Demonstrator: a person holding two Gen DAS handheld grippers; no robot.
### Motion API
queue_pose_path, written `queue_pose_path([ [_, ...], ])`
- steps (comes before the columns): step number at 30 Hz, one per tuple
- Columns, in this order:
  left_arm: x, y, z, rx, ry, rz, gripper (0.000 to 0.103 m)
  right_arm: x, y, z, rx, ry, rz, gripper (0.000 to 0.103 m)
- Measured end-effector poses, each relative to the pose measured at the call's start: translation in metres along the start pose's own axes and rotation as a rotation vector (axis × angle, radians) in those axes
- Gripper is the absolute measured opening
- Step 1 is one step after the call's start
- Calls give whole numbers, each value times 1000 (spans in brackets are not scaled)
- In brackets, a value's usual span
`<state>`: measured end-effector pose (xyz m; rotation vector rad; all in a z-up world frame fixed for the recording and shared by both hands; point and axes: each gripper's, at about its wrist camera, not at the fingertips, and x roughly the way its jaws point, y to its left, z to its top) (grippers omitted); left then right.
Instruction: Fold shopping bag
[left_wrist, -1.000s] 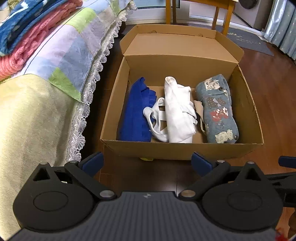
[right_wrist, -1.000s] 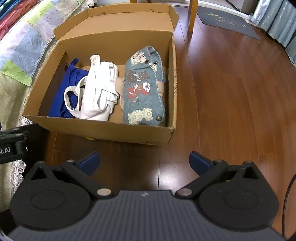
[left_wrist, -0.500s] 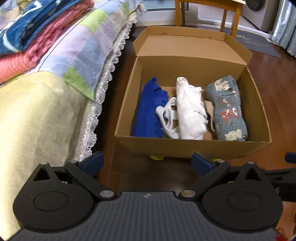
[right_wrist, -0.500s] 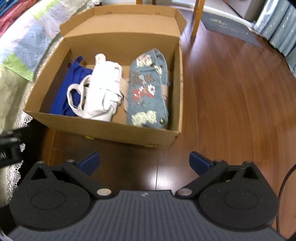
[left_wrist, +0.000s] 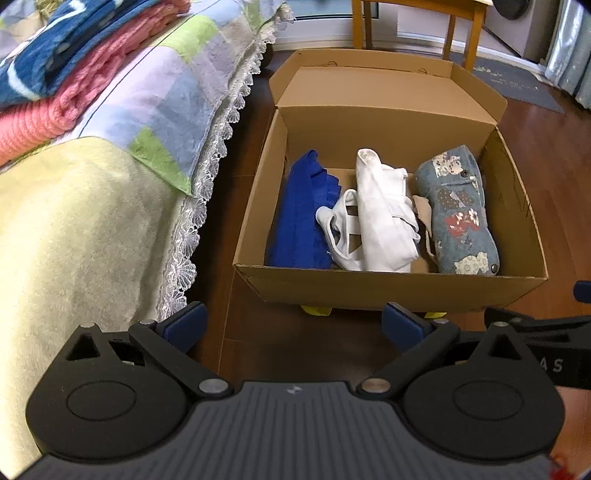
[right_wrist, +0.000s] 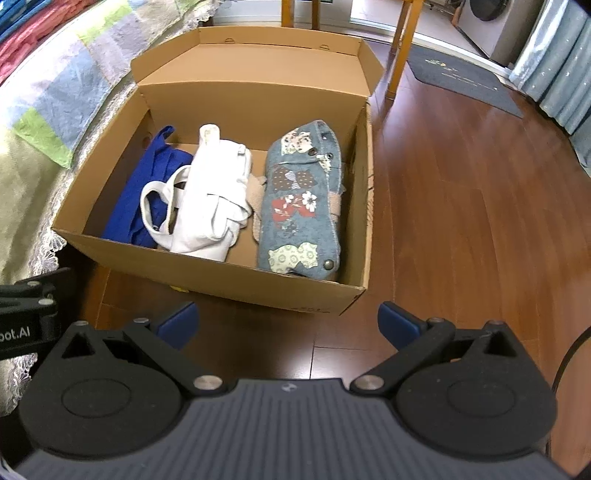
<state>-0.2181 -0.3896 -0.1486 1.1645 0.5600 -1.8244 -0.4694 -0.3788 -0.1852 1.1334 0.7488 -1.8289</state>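
While both tongs gape wide and hold nothing, left gripper (left_wrist: 293, 323) and right gripper (right_wrist: 288, 321) hang before an open cardboard box (right_wrist: 229, 275) on wood floor (right_wrist: 461, 221). Contents, nine to three o'clock: blue bag (right_wrist: 136, 199); white tote bag (right_wrist: 218, 199), rolled, handles loose; patchwork denim bag (right_wrist: 299, 199), rolled, snap-fastened.

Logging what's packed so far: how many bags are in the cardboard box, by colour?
Blue bag: 1
White bag: 1
Denim patchwork bag: 1
Total: 3, all inside the cardboard box.
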Motion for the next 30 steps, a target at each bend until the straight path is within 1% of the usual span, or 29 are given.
queue_pose_path([
  [8,2,-7,3,22,-2,-10,101,2,-2,0,7,4,-1,102],
  [15,4,-4,2,8,6,-3,101,3,-1,2,3,5,4,102],
  [27,6,-11,1,45,15,-1,101,5,-4,2,14,9,1,102],
  [30,6,-12,1,48,19,-2,101,1,-6,-5,14,10,-1,102],
])
